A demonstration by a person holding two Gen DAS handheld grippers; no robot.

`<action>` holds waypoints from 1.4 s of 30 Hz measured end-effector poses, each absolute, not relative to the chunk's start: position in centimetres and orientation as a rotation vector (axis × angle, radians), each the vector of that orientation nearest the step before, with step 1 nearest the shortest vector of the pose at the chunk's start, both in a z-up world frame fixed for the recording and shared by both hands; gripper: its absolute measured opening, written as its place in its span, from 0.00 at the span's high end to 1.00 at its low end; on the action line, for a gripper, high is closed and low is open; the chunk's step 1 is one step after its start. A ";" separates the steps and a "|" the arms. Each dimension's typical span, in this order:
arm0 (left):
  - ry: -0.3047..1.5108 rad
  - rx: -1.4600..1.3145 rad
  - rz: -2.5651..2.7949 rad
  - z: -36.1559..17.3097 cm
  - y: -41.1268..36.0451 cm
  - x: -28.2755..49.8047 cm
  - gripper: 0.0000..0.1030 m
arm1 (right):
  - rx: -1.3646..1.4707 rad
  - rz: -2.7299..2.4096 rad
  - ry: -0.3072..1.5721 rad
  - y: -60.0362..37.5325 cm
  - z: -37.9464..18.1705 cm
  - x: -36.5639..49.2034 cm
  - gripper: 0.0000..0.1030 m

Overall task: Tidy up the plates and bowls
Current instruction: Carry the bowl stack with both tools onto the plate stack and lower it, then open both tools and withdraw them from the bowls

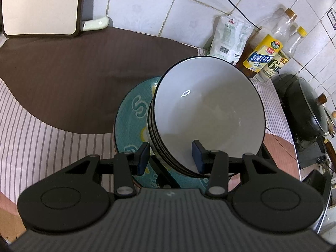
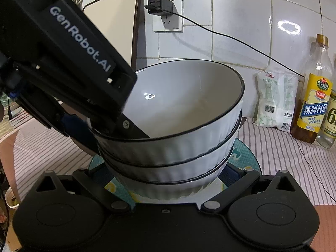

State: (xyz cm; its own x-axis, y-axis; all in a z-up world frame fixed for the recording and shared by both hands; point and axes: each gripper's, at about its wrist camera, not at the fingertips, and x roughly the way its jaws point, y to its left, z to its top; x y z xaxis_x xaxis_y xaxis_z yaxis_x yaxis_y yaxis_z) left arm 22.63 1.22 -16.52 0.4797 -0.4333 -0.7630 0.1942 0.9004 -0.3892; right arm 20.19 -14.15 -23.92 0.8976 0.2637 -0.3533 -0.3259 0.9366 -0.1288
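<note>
A stack of three white ribbed bowls (image 1: 210,109) with black rims sits tilted over a teal patterned plate (image 1: 130,113). My left gripper (image 1: 171,157) is shut on the stack's near rim, one blue pad outside and one inside the top bowl. In the right wrist view the bowl stack (image 2: 178,147) fills the middle above the plate (image 2: 243,153), and the left gripper (image 2: 103,127) clamps its left rim. My right gripper (image 2: 166,172) straddles the lowest bowl with its jaws wide. Its right pad (image 2: 232,172) lies against the bowl's wall; its left fingertip is hidden.
Oil and vinegar bottles (image 1: 262,56) and a white bag (image 1: 229,40) stand by the tiled wall. A lidded black pan (image 1: 310,109) is at the right. A cutting board (image 1: 40,6) leans at the back left. A charger (image 2: 160,5) trails a cable along the wall.
</note>
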 end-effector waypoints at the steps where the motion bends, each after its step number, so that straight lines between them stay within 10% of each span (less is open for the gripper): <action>1: 1.004 -0.265 -0.389 -16.6 1.2 22.7 0.59 | -0.189 0.308 0.343 -14.2 -24.0 20.3 0.01; 42: 0.927 -0.234 -0.318 -10.5 2.4 18.5 0.43 | -0.165 0.203 0.455 -14.5 -18.1 14.2 0.00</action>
State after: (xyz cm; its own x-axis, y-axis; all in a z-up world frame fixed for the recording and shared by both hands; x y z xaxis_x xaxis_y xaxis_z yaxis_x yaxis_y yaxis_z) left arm 18.53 2.38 -10.47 0.5591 -0.3661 -0.7439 0.1670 0.9286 -0.3315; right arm 14.23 -14.49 -18.07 0.8787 0.1573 -0.4508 -0.2307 0.9665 -0.1123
